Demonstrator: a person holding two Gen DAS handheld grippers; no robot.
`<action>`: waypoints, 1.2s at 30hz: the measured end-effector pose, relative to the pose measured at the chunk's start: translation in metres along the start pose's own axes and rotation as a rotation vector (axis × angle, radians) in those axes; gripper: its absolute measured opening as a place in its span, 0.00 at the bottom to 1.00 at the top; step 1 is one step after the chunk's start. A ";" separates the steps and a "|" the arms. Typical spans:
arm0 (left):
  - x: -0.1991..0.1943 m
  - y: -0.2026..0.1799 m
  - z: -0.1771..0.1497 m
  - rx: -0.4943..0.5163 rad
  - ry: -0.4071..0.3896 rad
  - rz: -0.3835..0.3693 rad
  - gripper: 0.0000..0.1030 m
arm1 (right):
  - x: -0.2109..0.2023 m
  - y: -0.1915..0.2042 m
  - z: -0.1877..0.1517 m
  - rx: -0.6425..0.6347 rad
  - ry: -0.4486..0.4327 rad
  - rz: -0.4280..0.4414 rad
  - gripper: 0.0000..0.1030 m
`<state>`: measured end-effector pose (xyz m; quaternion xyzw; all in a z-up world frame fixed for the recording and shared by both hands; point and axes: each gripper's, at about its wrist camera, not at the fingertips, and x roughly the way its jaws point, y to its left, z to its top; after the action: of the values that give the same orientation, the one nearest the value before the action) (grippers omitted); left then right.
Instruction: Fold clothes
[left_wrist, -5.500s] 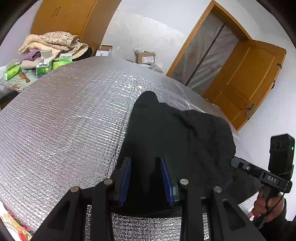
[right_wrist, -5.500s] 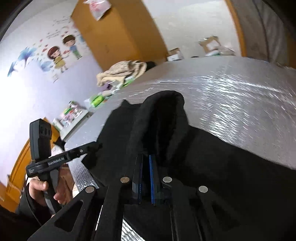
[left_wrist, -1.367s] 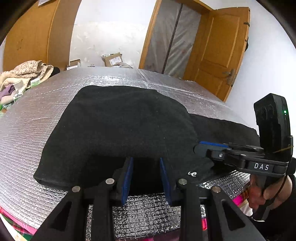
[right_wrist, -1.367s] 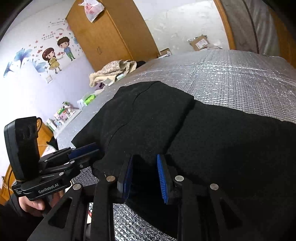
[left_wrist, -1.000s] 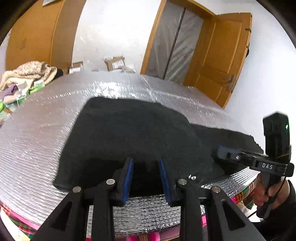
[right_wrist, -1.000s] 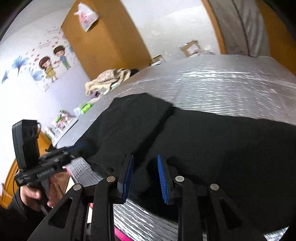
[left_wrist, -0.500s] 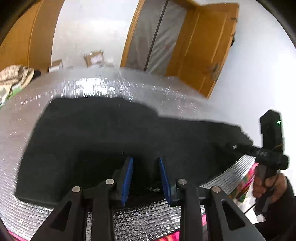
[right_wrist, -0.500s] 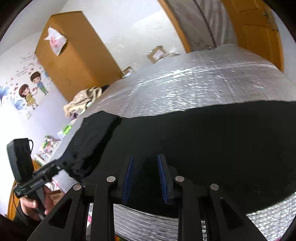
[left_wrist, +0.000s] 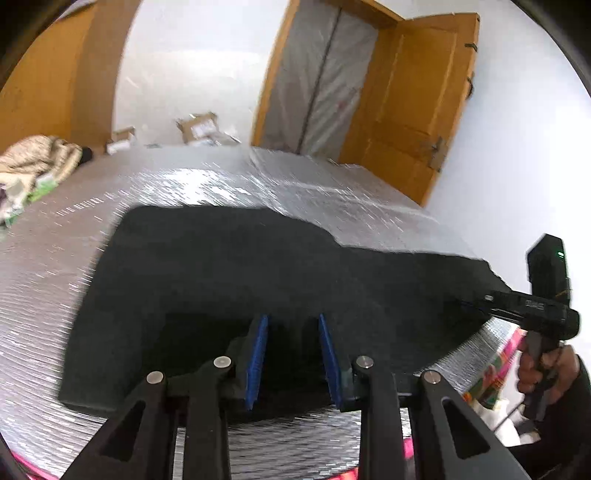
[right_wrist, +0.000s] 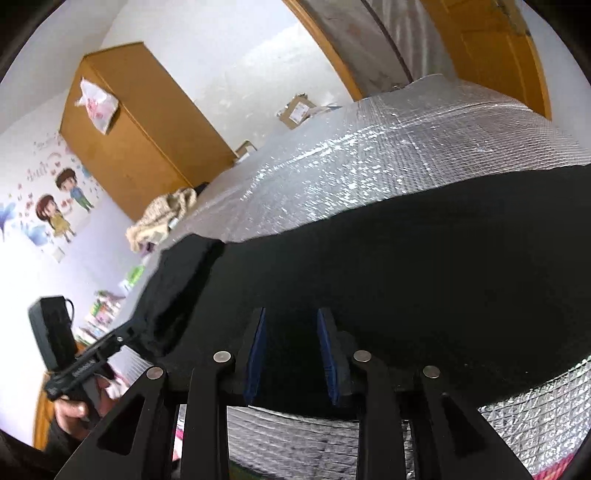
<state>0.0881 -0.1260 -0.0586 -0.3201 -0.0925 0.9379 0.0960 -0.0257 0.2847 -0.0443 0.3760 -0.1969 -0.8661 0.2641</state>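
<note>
A black garment (left_wrist: 229, 266) lies flat on the silver quilted table (left_wrist: 184, 181), folded over on its left part. My left gripper (left_wrist: 293, 325) hovers open over the garment's near edge, nothing between its blue pads. In the right wrist view the same garment (right_wrist: 406, 266) spreads across the table (right_wrist: 406, 140), with a doubled-over section at its left end. My right gripper (right_wrist: 290, 319) is open above the cloth's near edge. The right gripper (left_wrist: 476, 301) shows at the garment's right end in the left wrist view, its tip dark against the cloth, and the left gripper (right_wrist: 135, 330) appears at the left end.
A heap of beige clothes (left_wrist: 33, 158) and small boxes sit at the table's far left. Cardboard boxes (left_wrist: 199, 127) lie on the floor beyond, near an open wooden door (left_wrist: 413, 110). A wooden wardrobe (right_wrist: 136, 133) stands against the wall. A hand (left_wrist: 543, 365) holds the right gripper.
Earlier both grippers carried the cloth and laid it flat. Over the last second both have swung outward along the near edge, the right one toward the garment's right end; jaws stay open.
</note>
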 end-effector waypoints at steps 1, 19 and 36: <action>-0.003 0.007 0.002 -0.016 -0.011 0.021 0.29 | 0.000 0.003 0.002 0.004 0.000 0.025 0.30; 0.004 0.104 0.007 -0.186 0.081 0.185 0.39 | 0.134 0.081 0.029 0.006 0.257 0.240 0.41; -0.023 0.155 -0.007 -0.386 -0.027 0.039 0.07 | 0.141 0.112 0.051 -0.057 0.244 0.285 0.07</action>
<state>0.0917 -0.2798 -0.0869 -0.3217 -0.2656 0.9087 0.0132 -0.1109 0.1188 -0.0283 0.4389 -0.1900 -0.7731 0.4166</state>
